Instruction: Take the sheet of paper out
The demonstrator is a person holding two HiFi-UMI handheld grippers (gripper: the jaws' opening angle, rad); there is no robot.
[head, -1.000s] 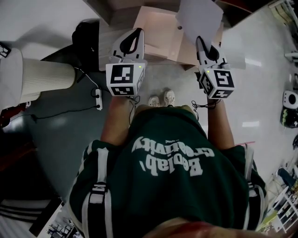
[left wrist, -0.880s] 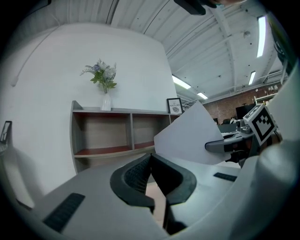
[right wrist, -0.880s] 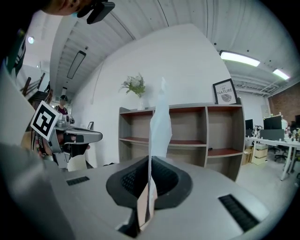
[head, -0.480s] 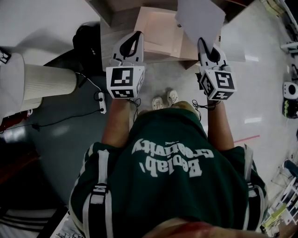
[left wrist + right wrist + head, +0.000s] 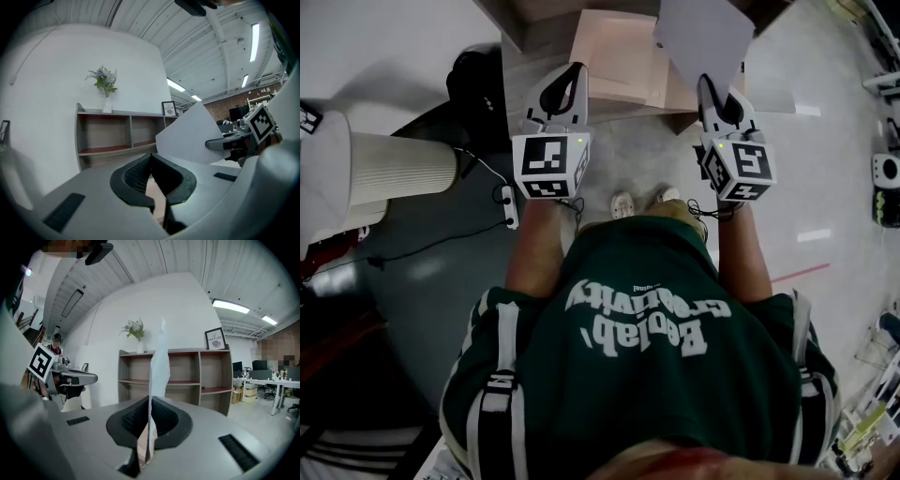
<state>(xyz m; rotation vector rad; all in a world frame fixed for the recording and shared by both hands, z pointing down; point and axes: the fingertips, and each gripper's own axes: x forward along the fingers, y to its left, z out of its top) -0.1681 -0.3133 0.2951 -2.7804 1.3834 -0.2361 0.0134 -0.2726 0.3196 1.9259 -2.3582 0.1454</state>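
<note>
Right tool (image 5: 706,84): clamped on the lower edge of the sheet of paper (image 5: 703,37).
Left tool (image 5: 576,69): jaws together, nothing between them, well apart from the sheet.
Sheet of paper: plain white, slightly curled, rising from the right tool above a pale pink box (image 5: 614,58).
Cut off: the sheet's top edge leaves the head view.
Hard to make out: the right gripper view shows the sheet edge-on only, and the box's contents cannot be told.

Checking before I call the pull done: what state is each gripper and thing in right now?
right gripper: shut on the sheet of paper.
sheet of paper: clamped by one edge, held in the air.
left gripper: shut, empty.
pink folder: lying flat, ungripped.
vase: upright on top of the shelf.
</note>
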